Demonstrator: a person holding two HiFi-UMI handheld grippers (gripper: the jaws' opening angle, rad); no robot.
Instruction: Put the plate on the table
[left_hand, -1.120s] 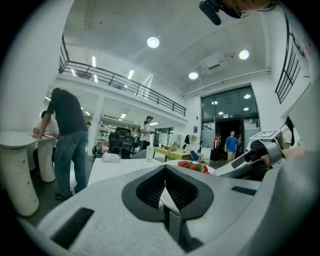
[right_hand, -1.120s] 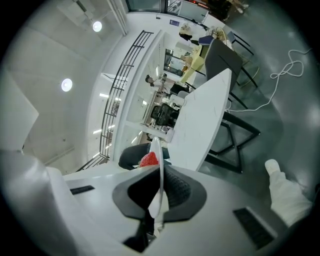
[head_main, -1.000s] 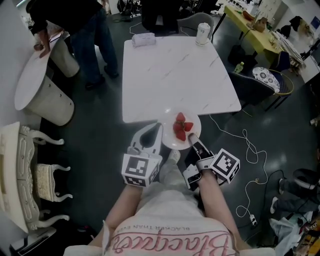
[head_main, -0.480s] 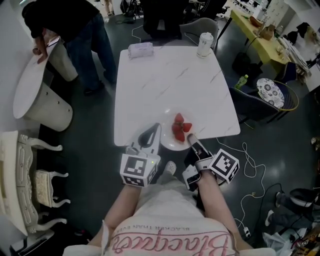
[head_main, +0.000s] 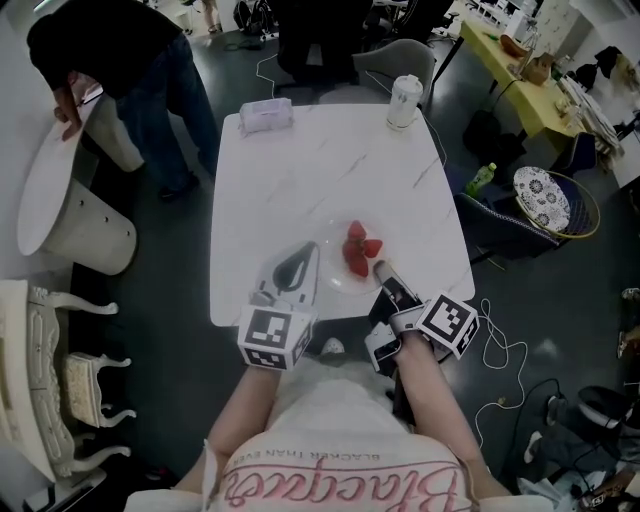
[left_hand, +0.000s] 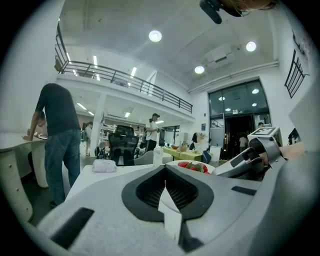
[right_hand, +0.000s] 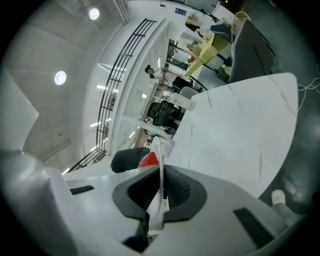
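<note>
Clamping plate (head_main: 335, 283) rim, right tool (head_main: 381, 270), strawberries (right_hand: 149, 160) half-hidden

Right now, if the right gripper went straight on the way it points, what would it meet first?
The strawberries, most likely: the right gripper is shut on the near rim of the plate, and they lie just ahead of it.

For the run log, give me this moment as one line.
left hand-held gripper: shut on plate | right hand-held gripper: shut on plate | strawberries: on plate | plate: over table near edge
</note>
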